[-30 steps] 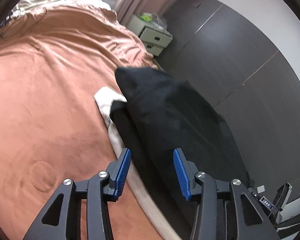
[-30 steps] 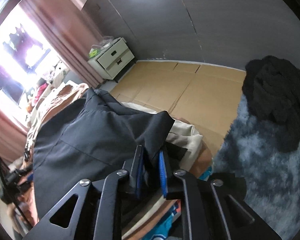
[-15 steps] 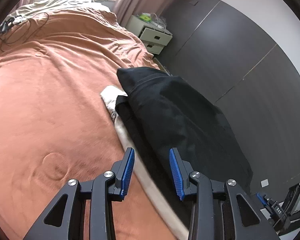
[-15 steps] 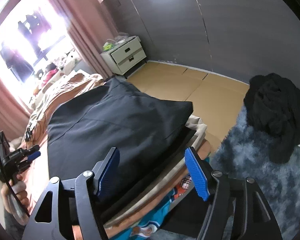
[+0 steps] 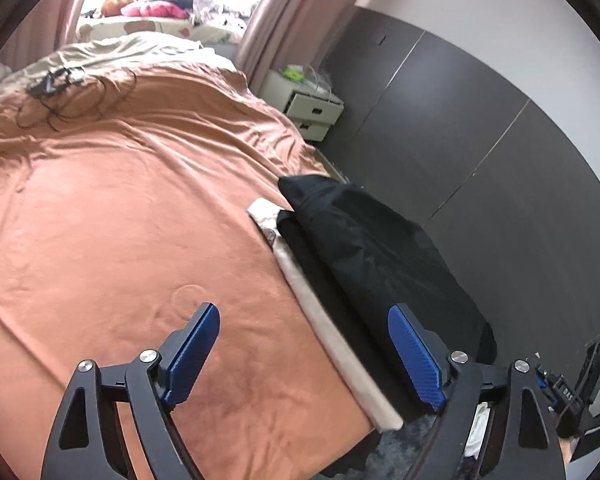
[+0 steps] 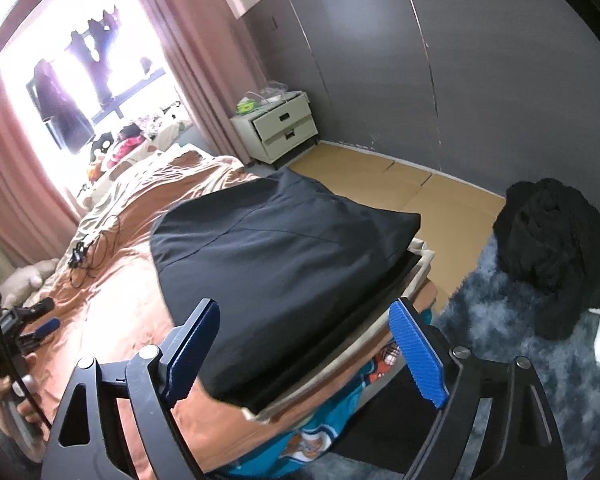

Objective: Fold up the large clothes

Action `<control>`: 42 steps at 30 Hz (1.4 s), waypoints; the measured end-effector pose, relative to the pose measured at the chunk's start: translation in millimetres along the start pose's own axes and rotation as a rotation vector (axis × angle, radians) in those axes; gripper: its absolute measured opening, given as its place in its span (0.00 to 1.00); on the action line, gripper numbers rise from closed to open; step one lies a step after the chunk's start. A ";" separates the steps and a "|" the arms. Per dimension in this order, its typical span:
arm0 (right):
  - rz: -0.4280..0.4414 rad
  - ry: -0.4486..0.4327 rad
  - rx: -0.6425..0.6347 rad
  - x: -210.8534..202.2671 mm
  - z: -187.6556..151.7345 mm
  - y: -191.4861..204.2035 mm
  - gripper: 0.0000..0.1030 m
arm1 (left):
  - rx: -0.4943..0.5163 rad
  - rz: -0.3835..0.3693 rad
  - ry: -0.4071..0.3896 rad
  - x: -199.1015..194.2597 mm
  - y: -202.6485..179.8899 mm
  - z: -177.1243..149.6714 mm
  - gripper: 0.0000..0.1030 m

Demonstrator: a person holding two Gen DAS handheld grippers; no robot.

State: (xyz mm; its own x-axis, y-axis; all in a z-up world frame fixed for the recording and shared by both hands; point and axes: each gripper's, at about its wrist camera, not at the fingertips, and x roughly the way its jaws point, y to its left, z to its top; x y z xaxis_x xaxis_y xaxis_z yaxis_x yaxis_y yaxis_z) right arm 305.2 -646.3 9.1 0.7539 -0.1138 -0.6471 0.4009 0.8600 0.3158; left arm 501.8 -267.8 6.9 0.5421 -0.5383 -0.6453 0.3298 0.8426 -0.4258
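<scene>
Both tools released: our left tool and right tool have jaws spread wide, holding nothing. The black garment lies folded on top of a stack at the bed's right edge, over a cream garment. We judge it soft, light, slightly slick fabric that will sag and slide. Best pinch the near corners or the folded edge, not mid-panel.

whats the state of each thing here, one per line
left gripper: jaws open, empty
right gripper: jaws open, empty
black garment: folded, topping a stack at the bed's corner
nightstand drawers: both closed
curtains: drawn back
black clothes pile: crumpled on rug
</scene>
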 end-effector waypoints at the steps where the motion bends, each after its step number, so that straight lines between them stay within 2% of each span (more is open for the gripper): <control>1: 0.002 -0.002 0.000 -4.2 -2.5 3.3 0.86 | 0.004 0.002 -0.009 -10.3 1.0 -2.6 0.87; 7: 0.018 -0.030 -0.032 -35.0 -17.4 29.9 0.88 | 0.042 0.017 -0.092 -78.0 5.7 -20.9 0.95; 15: 0.021 -0.077 -0.093 -74.6 -33.8 65.2 0.89 | 0.054 0.034 -0.181 -148.7 16.5 -48.5 0.96; 20: 0.047 -0.090 -0.125 -95.0 -46.1 82.6 0.90 | 0.057 0.071 -0.240 -189.2 24.2 -73.2 0.97; 33: 0.099 -0.137 -0.205 -140.3 -82.5 103.9 0.90 | 0.035 0.138 -0.369 -276.7 34.5 -133.6 0.99; 42: 0.161 -0.151 -0.244 -167.0 -117.1 110.4 0.90 | 0.026 0.168 -0.429 -318.2 34.2 -178.3 0.99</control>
State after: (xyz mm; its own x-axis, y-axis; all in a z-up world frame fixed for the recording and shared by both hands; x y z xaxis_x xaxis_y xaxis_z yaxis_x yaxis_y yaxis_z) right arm 162.6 -474.1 70.8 0.8737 -0.0235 -0.4860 0.1473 0.9648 0.2180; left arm 202.8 -71.0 84.6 0.8586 -0.3430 -0.3809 0.2268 0.9206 -0.3179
